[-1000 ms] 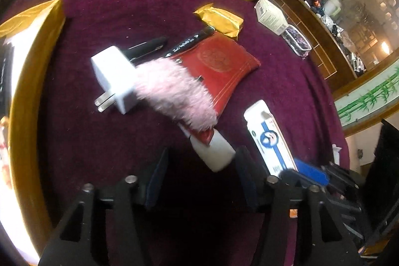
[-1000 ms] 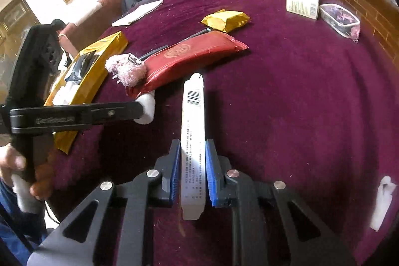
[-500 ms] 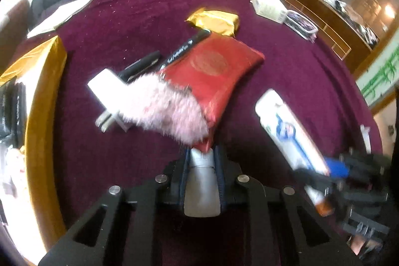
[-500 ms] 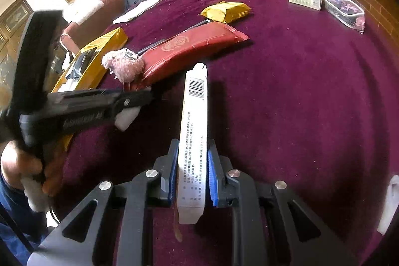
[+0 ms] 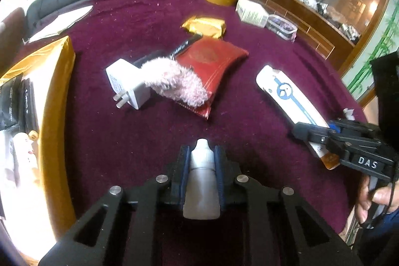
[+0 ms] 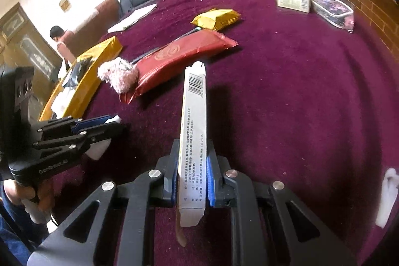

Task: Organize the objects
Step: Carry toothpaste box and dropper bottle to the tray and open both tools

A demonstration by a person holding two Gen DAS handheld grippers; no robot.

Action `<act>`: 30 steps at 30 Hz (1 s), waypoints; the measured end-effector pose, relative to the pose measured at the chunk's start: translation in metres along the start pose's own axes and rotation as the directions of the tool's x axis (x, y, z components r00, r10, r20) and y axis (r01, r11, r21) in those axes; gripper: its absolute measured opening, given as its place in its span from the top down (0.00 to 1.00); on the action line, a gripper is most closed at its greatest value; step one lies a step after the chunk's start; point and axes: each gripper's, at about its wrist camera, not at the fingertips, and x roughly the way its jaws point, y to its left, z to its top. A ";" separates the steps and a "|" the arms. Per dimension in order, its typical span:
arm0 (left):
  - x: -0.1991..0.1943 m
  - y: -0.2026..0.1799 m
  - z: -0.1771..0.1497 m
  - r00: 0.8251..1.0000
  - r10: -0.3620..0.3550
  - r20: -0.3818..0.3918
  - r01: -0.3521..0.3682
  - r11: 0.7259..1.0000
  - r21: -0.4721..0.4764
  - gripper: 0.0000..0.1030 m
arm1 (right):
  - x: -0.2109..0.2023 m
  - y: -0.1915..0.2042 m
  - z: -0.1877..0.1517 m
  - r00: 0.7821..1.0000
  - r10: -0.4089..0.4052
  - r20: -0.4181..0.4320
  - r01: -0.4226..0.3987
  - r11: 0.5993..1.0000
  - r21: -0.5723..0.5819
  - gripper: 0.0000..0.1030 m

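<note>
Both tongs loaded, heading for the yellow box (image 5: 59,81).
My left tongs (image 5: 202,153) clamp the dropper bottle (image 5: 202,181), right tongs (image 6: 192,163) the slim carton (image 6: 194,121); I should carry both level.

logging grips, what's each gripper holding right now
left gripper: shut on small white bottle
right gripper: shut on long white box

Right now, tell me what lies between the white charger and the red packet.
The pink fluffy thing, between white charger and red packet; left wrist view.
</note>
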 end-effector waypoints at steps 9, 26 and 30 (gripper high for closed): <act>-0.020 0.017 0.000 0.998 -0.052 0.041 0.054 0.997 -0.053 0.84 | -0.011 0.009 0.006 0.999 0.024 0.026 -0.025 0.999 0.022 0.86; -0.085 0.114 -0.004 0.974 -0.051 0.220 0.117 0.947 -0.299 0.84 | 0.006 0.104 0.051 0.992 0.124 0.025 -0.119 0.982 -0.146 0.86; -0.084 0.149 -0.007 0.973 -0.018 0.228 0.107 0.917 -0.384 0.84 | 0.027 0.138 0.070 0.988 0.156 -0.004 -0.154 0.968 -0.198 0.86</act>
